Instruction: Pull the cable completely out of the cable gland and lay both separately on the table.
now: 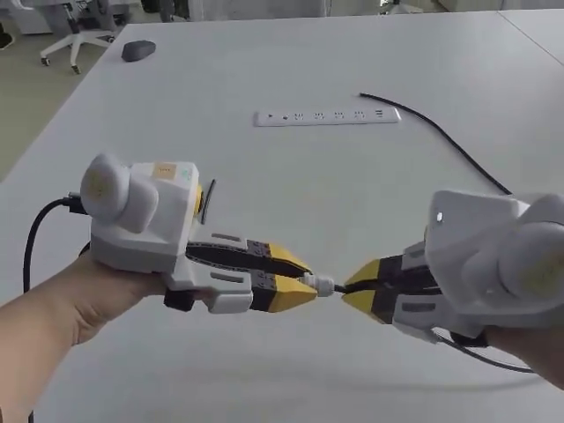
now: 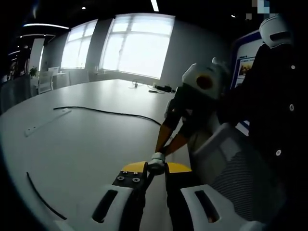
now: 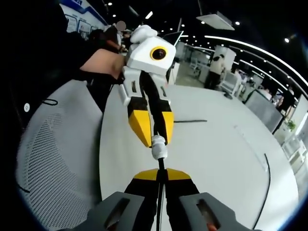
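Bare white tabletop lies open as far as the long white power strip and the black cord crossing the right side. Nearer, the left gripper and right gripper stand almost tip to tip, a small white cable gland on thin black cable bridging the gap.

White table bears a power strip, black cord, perhaps a mouse.

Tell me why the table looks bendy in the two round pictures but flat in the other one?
Left gripper view: the fisheye lens curves the table, and the windows glare white while the room is dim. Right gripper view: same bending, ceiling lights stretched into arcs. Head view: the power strip looks straight, in soft even light.
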Action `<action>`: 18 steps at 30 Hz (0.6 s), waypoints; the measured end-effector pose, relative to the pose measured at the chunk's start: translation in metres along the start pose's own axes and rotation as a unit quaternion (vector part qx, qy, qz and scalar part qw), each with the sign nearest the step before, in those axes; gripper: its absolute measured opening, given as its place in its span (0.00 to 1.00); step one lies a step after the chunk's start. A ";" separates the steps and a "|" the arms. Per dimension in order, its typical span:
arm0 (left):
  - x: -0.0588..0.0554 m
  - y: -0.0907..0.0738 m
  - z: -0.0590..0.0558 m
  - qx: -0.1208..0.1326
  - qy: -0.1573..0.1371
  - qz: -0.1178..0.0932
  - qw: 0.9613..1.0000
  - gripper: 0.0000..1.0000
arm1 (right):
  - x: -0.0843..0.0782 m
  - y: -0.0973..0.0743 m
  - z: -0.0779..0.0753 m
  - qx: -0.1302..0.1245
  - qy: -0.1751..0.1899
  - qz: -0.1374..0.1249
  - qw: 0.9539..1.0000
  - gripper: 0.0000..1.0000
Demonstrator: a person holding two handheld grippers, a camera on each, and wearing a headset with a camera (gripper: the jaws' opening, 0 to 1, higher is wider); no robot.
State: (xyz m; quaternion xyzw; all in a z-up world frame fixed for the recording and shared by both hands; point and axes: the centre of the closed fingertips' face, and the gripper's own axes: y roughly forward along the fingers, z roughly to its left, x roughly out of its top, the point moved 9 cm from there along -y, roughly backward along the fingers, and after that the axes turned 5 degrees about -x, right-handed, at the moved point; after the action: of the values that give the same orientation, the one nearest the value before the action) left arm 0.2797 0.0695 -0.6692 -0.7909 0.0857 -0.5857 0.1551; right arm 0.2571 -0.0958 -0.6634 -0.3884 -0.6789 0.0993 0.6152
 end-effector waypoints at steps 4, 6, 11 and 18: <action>0.001 -0.005 0.002 0.006 0.000 -0.005 1.000 0.15 | -0.007 -0.008 -0.007 -0.014 0.021 0.000 1.000 0.00; 0.001 -0.006 0.002 0.007 0.000 -0.007 1.000 0.15 | -0.010 -0.012 -0.009 -0.017 0.033 -0.001 0.999 0.00; 0.002 -0.007 0.004 0.011 0.001 -0.006 1.000 0.15 | -0.020 -0.017 -0.014 -0.031 0.051 0.007 0.998 0.00; 0.000 -0.007 0.005 0.013 -0.002 -0.004 1.000 0.15 | -0.037 -0.027 -0.021 -0.052 0.078 0.023 0.995 0.00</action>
State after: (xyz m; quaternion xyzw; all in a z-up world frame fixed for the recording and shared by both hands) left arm 0.2840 0.0763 -0.6678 -0.7901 0.0744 -0.5862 0.1631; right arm 0.2630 -0.1449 -0.6706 -0.4421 -0.6237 0.0470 0.6429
